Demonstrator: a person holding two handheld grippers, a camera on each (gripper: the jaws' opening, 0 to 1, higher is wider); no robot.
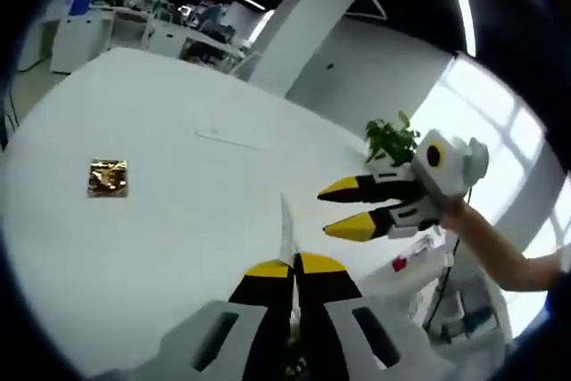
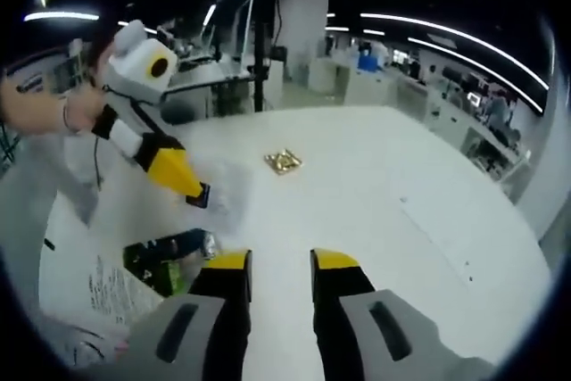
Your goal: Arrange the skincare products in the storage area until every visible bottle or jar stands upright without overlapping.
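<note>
My left gripper (image 1: 294,265) is shut, and a thin clear sheet (image 1: 284,220) rises edge-on from between its yellow tips. In the right gripper view the left gripper (image 2: 189,186) comes in from the left, held by a hand, with the clear wrapper (image 2: 227,189) hanging at its tip. My right gripper (image 2: 281,260) stands open over the white table (image 2: 375,185) with nothing between its jaws. The right gripper (image 1: 343,209) also appears in the left gripper view, jaws apart. A dark green pack (image 2: 165,260) lies flat near the table's edge. A small gold foil packet (image 1: 108,177) (image 2: 283,161) lies alone on the tabletop.
A printed paper sheet (image 2: 111,296) lies beside the green pack. A potted plant (image 1: 393,138) stands at the table's far edge, with a small red item (image 1: 399,263) near it. Desks and chairs stand in the room beyond the table.
</note>
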